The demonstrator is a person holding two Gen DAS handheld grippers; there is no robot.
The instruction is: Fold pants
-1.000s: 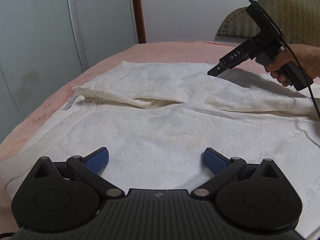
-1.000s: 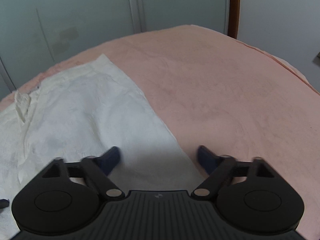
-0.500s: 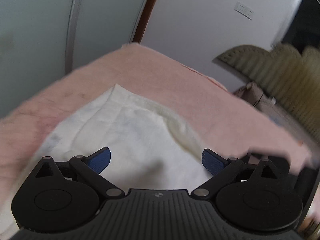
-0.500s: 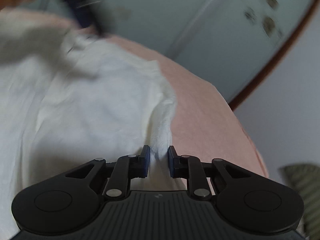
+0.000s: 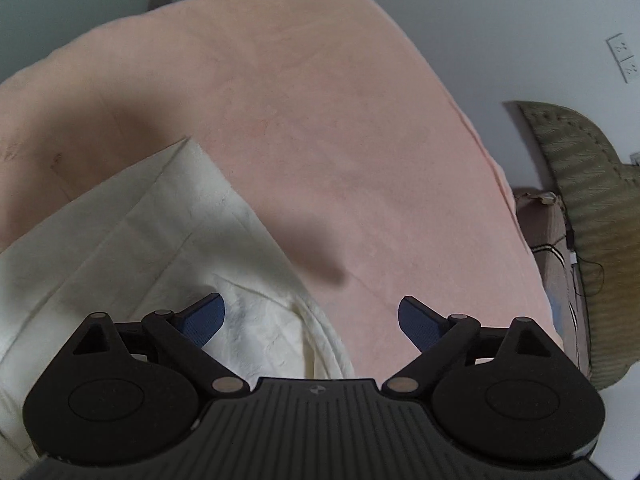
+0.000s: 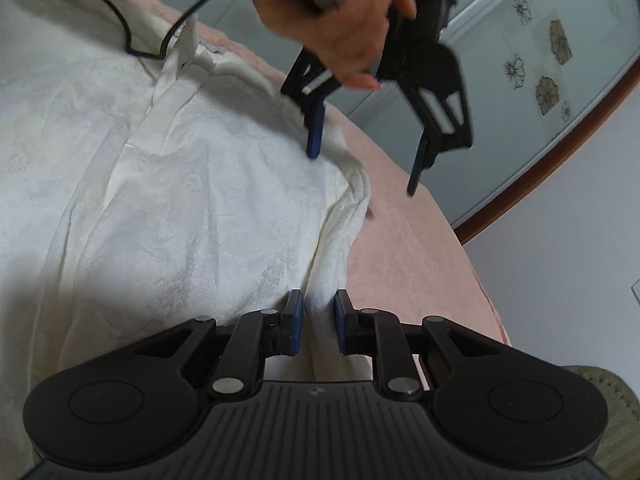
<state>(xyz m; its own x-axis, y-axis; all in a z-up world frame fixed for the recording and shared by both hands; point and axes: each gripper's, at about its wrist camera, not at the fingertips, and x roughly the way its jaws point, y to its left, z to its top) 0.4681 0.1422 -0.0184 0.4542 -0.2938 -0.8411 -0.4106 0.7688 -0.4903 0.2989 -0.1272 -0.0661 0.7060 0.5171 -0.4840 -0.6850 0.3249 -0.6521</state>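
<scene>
The right claw (image 6: 318, 322) is pinching a bunched edge of the white pants (image 6: 192, 208), whose far end is running out of frame. The left claw (image 5: 310, 320) is hovering spread wide over the pants' folded edge. They are lying on a pink bed (image 5: 320, 128) beside glass wardrobe doors (image 6: 532, 52).

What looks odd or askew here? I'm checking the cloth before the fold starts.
A black cable lies looped across the white pants, where a fold could trap it. The pants edge is bunched where the right gripper pinches it. No tear or spill shows.
</scene>
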